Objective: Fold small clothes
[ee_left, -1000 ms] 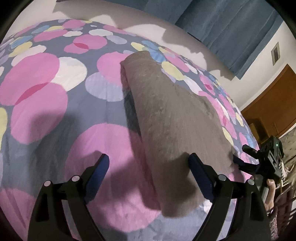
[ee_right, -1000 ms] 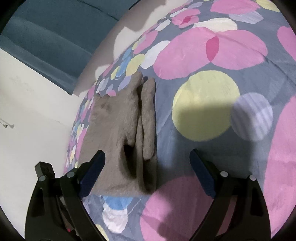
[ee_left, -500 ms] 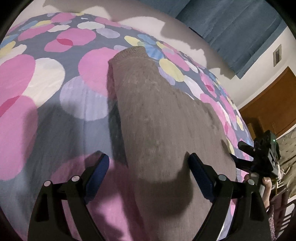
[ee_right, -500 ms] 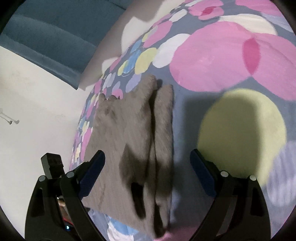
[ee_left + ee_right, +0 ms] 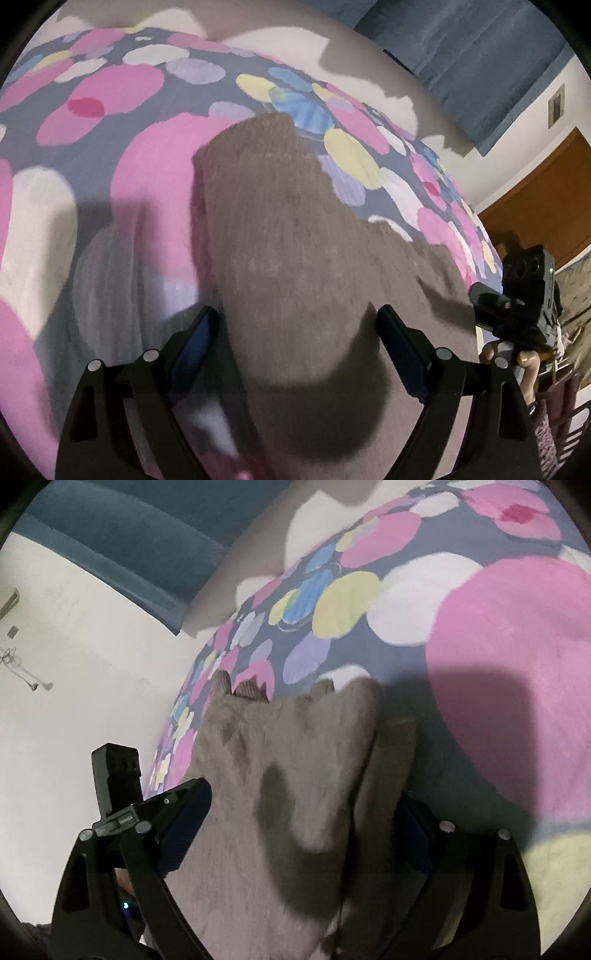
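Observation:
A brown fuzzy garment [image 5: 288, 258] lies flat on the bed, partly folded lengthwise. In the right wrist view it [image 5: 295, 775] shows a narrow folded strip along its right side. My left gripper [image 5: 295, 332] is open, low over the garment, its jaws straddling the cloth. My right gripper [image 5: 299, 816] is open too, close above the near end, jaws on either side of the cloth. Neither holds anything. Each gripper shows in the other's view: the right one [image 5: 517, 306] at the garment's far edge, the left one [image 5: 118, 775] at the left.
The bed cover [image 5: 110, 155] is grey with big pink, white, yellow and blue dots. A blue curtain [image 5: 480, 48] hangs behind the bed, a wooden door [image 5: 546, 203] stands at right. A white wall [image 5: 74, 683] lies beyond the bed's far edge.
Both grippers have moved forward and down onto the garment, which now fills much more of each view. Both stayed open.

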The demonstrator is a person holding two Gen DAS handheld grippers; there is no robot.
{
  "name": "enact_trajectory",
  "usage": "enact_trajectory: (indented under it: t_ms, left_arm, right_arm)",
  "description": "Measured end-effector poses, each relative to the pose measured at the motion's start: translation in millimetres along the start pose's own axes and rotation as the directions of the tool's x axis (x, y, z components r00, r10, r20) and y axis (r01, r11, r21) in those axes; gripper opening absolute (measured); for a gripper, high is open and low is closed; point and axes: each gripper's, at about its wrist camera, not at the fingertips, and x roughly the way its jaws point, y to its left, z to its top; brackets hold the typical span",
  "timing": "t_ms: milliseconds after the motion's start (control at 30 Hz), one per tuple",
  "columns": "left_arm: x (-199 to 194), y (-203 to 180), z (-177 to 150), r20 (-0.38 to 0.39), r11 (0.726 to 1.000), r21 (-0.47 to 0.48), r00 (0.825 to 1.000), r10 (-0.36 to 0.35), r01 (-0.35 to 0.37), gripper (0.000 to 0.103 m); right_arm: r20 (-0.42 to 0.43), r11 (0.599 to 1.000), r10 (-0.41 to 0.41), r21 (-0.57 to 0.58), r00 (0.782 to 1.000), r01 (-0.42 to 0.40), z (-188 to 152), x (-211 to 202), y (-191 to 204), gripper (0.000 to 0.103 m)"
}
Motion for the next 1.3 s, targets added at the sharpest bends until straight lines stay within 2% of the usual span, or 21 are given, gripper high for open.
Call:
enact_trajectory:
  t_ms: [67,100,133,167,233,333,533,733,1000,1200,1300]
  left_arm:
    - [3,-2,3,0.006,1.000,0.022,1.000,0.009,-0.009,0.082]
    - [6,-3,4,0.002,0.999,0.033,1.000,0.022,-0.022,0.071]
    - [7,-4,4,-0.001,0.998,0.044,0.999,0.039,-0.039,0.066]
    - [8,-6,3,0.005,0.997,0.059,0.999,0.053,-0.053,0.062]
    - [8,-11,3,0.010,0.994,0.087,0.997,0.072,-0.073,0.046]
    - [5,-16,6,0.039,0.989,0.100,0.994,0.103,-0.107,0.035]
    - [-5,-19,8,0.067,0.988,0.085,0.990,0.123,-0.128,0.028]
    - [-23,-18,10,0.097,0.990,0.062,0.988,0.123,-0.129,0.026]
    - [-50,1,14,0.136,0.985,-0.003,0.976,0.169,-0.170,0.025]
    - [-47,43,9,0.109,0.978,-0.122,0.978,0.180,-0.167,0.025]
    - [-41,47,6,0.104,0.980,-0.117,0.979,0.173,-0.161,0.027]
  right_arm:
    - [-0.022,1.000,0.001,0.007,1.000,0.000,5,10,-4,0.056]
    - [-0.027,1.000,-0.006,-0.002,1.000,0.006,5,13,-4,0.046]
    - [-0.041,1.000,-0.004,-0.014,0.999,0.003,4,17,-4,0.042]
    - [-0.046,1.000,-0.001,-0.016,0.999,0.000,3,19,-5,0.035]
    - [-0.048,1.000,0.007,-0.021,0.999,-0.008,2,22,-5,0.025]
    - [-0.024,0.999,0.006,-0.031,1.000,-0.007,0,19,-3,0.022]
    - [0.022,0.995,-0.011,-0.095,1.000,0.014,-5,14,15,0.019]
    - [0.036,0.990,0.008,-0.144,0.999,-0.002,-4,14,35,0.019]
    - [0.011,0.985,0.066,-0.159,0.998,-0.064,9,50,54,0.018]
    - [-0.046,0.994,0.067,-0.081,0.997,-0.071,25,86,41,0.018]
    - [-0.092,0.997,0.065,-0.026,0.994,-0.068,25,95,27,0.022]
